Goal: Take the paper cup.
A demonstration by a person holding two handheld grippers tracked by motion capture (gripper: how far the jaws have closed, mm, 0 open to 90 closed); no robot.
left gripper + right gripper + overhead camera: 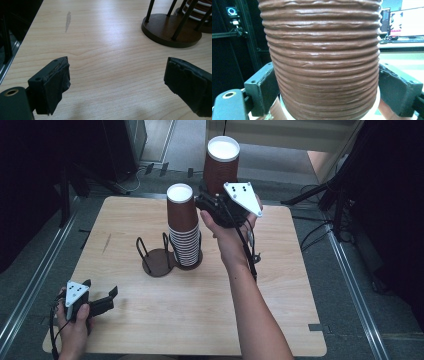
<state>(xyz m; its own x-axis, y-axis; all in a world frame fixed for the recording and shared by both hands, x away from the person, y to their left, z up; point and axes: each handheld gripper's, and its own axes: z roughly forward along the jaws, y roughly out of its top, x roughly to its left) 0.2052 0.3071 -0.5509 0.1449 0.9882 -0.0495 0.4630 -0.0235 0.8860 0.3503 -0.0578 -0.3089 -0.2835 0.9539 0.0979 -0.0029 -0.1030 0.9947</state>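
Your right hand-held gripper is clamped on the ribbed brown cup; high view adds the cup stack at 9 o'clock. Left hand-held gripper gapes apart over the worktop.

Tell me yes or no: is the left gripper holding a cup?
No. In the left gripper view the left gripper has its jaws standing apart over the bare light wooden table, with nothing between them.

Light wooden table, rounded corners, small notch at its near right edge. A dark two-ring cup holder stands mid-table; one ring holds a stack of inverted brown cups. A faint grey smear marks the left side.
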